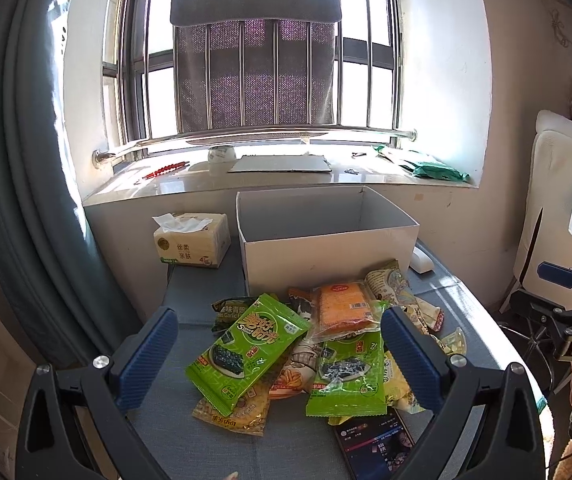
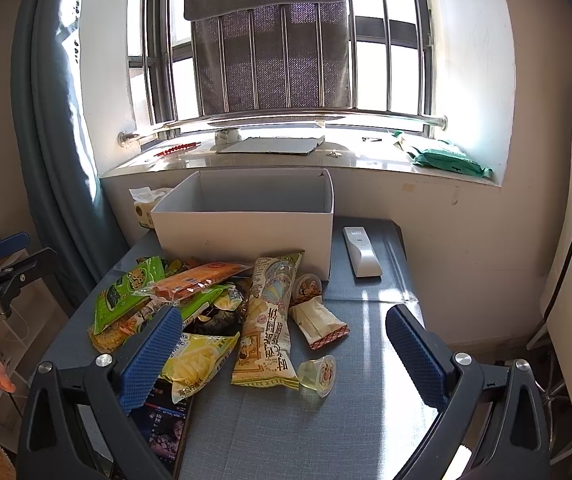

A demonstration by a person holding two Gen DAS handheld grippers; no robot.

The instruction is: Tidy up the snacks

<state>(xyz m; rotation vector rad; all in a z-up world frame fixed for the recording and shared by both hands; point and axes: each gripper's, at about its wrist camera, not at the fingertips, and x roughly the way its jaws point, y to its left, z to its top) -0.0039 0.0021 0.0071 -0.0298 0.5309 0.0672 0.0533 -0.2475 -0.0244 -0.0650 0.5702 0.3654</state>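
A pile of snack packets lies on the blue-grey table [image 1: 190, 448] in front of an empty white box [image 1: 318, 246]. In the left wrist view my left gripper [image 1: 280, 358] is open, above and astride a green seaweed packet [image 1: 246, 354]; a second green packet [image 1: 348, 374] and an orange packet [image 1: 344, 306] lie beside it. In the right wrist view my right gripper [image 2: 284, 356] is open over the table's near side, around a tall pale snack bag [image 2: 268, 320], a yellow packet [image 2: 198, 360] and a jelly cup [image 2: 320, 372]. The white box [image 2: 246, 236] stands behind.
A phone [image 1: 378, 446] with a lit screen lies at the near edge; it also shows in the right wrist view [image 2: 164, 432]. A tissue pack [image 1: 192, 240] stands left of the box, a white remote [image 2: 360, 252] to its right. The windowsill [image 1: 270, 180] runs behind.
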